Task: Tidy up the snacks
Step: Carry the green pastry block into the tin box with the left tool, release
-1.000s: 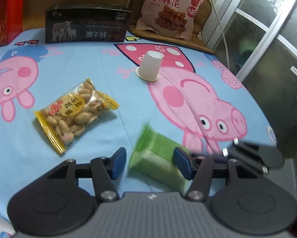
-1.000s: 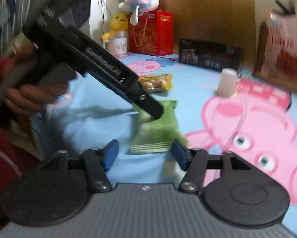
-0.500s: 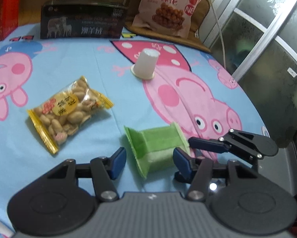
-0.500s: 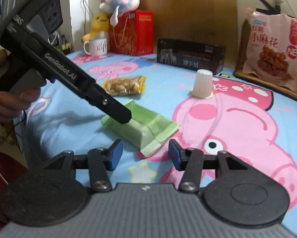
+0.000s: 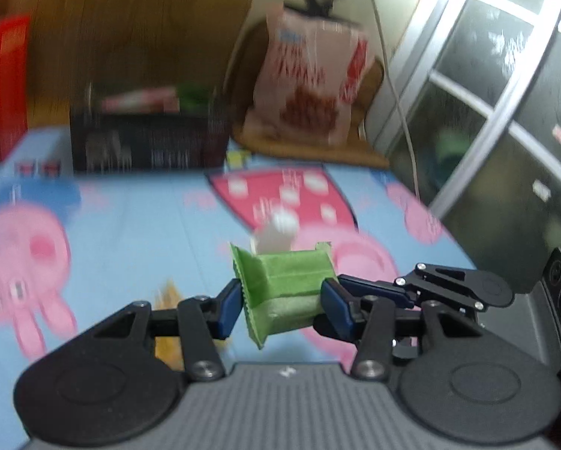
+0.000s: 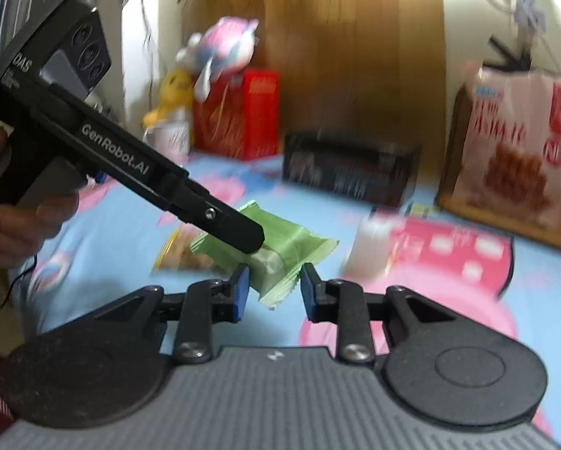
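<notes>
We hold the green snack packet (image 5: 286, 292) off the blue cartoon-print cloth (image 5: 138, 217), between both tools. The left gripper (image 5: 280, 307) is closing: its two blue pads (image 5: 230, 305) press on the packet's sides, so it grips the packet across its width. In the right wrist view the left gripper's upper finger (image 6: 235, 225) lies across the top of the packet (image 6: 280, 251).

The right gripper (image 6: 273, 287) is also closing. The near crimped end of the packet sits between its jaws; the left pad (image 6: 242, 288) touches the wrapper, while a gap shows beside the right pad, so it does not yet clamp the packet.

Beyond the packet stand a white cup (image 5: 276, 232), a black box (image 5: 145, 142) and a large snack bag (image 5: 310, 86), all blurred. A peanut bag (image 6: 183, 251) lies below and behind the packet.
</notes>
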`<state>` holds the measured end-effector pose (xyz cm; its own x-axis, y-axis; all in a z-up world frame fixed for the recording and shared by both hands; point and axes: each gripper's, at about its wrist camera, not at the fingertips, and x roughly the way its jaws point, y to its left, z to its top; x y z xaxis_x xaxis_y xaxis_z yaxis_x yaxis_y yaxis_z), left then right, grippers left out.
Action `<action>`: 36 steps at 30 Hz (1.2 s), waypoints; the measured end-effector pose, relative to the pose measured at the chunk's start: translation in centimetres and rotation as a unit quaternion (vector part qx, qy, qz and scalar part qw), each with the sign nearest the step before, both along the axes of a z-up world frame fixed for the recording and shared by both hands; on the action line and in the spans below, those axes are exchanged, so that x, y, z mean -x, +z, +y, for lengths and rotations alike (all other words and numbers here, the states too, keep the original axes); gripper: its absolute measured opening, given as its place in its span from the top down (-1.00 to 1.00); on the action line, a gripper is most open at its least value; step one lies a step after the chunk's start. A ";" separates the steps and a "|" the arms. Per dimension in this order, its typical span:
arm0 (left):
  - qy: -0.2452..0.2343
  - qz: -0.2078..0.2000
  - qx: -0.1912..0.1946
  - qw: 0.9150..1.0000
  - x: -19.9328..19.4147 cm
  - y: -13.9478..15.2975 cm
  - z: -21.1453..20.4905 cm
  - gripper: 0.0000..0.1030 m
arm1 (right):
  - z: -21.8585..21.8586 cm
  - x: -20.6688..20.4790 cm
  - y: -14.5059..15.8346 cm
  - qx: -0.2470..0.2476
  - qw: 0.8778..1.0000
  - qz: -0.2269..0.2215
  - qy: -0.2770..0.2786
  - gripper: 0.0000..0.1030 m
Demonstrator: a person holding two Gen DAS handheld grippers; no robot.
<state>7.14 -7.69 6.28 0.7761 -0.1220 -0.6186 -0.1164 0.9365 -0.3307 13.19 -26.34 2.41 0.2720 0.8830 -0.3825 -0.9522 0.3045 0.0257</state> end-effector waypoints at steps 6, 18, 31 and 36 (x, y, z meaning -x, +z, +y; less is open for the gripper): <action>0.024 -0.045 -0.008 0.999 -6.3 3.5 4.6 0.08 | 4.8 -6.9 4.4 -0.018 1.000 -0.021 0.007 0.54; 0.096 -0.016 0.048 0.994 -19.9 0.1 14.9 0.09 | 16.1 -19.0 3.7 0.038 0.999 -0.009 0.006 0.54; 0.055 -0.035 0.031 0.997 -15.1 0.9 12.1 -0.02 | 7.4 -17.8 3.1 -0.008 0.997 0.069 -0.019 0.45; 0.024 -0.023 0.045 0.998 -9.7 -0.7 9.0 -0.02 | 1.3 -15.3 1.2 -0.022 0.989 0.144 -0.020 0.36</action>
<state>16.84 1.35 5.53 0.8096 -0.1371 -0.5708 -0.1439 0.8963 -0.4194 28.46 -25.01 3.58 0.1929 0.8914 -0.4101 -0.8903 0.3348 0.3088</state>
